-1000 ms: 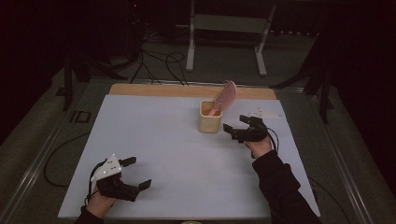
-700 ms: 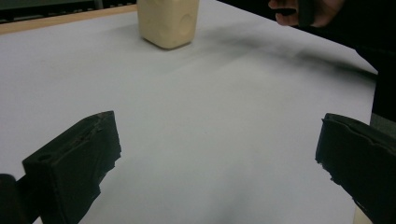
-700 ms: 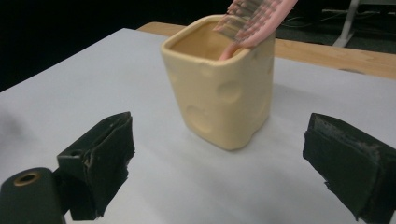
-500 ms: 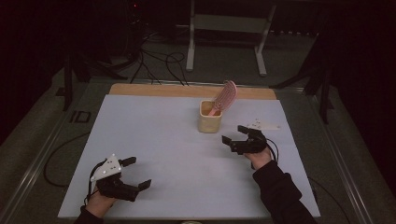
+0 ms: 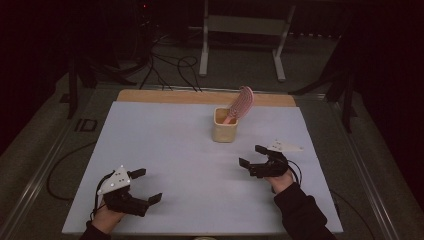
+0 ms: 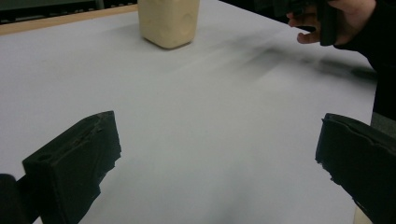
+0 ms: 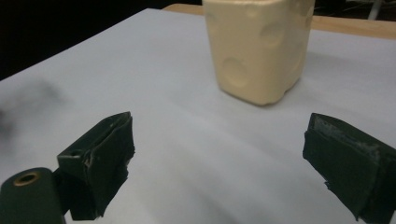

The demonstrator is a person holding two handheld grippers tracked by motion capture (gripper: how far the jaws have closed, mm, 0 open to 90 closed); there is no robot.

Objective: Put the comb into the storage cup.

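Note:
A cream cup with round dimples (image 5: 224, 124) (image 7: 259, 46) (image 6: 168, 21) stands upright on the white table toward the back, right of centre. A pink hairbrush (image 5: 241, 103) leans in it, head up to the right. My right gripper (image 5: 253, 156) is open, low over the table a short way in front and to the right of the cup, nothing between its jaws (image 7: 217, 163). My left gripper (image 5: 145, 185) is open at the near left of the table, empty, pointing toward the cup (image 6: 217, 154).
The white tabletop (image 5: 175, 150) has a wooden strip (image 5: 165, 96) along its far edge. Beyond it, on the dark floor, are cables (image 5: 165, 65) and a metal stand (image 5: 242, 30). The person's other hand (image 6: 336, 21) appears in the left gripper view at upper right.
My right gripper has drawn back from beside the cup toward the person, moving nearer and slightly right. The left gripper has stayed in place.

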